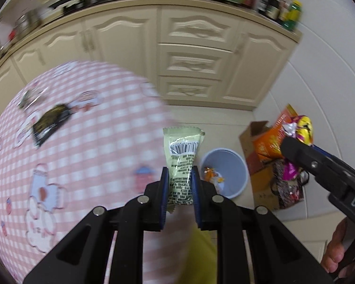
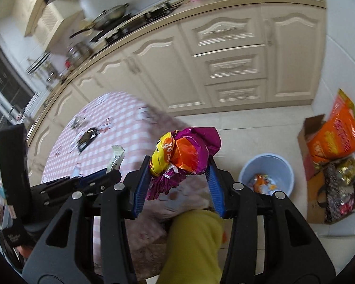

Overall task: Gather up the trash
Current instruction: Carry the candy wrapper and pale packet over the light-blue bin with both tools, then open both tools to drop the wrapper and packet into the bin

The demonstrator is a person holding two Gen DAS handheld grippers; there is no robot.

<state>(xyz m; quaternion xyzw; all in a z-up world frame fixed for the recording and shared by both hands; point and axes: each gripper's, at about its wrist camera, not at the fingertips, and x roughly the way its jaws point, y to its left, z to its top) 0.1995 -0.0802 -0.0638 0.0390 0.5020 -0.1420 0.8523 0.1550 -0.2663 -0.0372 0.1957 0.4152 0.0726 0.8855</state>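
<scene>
My left gripper [image 1: 179,174] is shut on a pale green snack wrapper [image 1: 183,152] with a barcode, held upright past the table's right edge. My right gripper [image 2: 178,166] is shut on a crumpled purple, orange and yellow wrapper [image 2: 187,152]. A light blue trash bin [image 1: 224,172] stands on the floor below, with orange wrappers inside; in the right wrist view the bin [image 2: 266,171] is to the right of my gripper. The right gripper [image 1: 293,145] with its wrapper [image 1: 303,130] shows at right in the left wrist view. Two dark wrappers [image 1: 51,123] lie on the table.
A table with a pink checked cloth [image 1: 82,153] fills the left. Cream kitchen cabinets [image 1: 191,54] stand behind. A cardboard box [image 2: 312,146] with an orange bag [image 2: 336,137] and a dark patterned bag [image 2: 340,189] sit on the floor right of the bin.
</scene>
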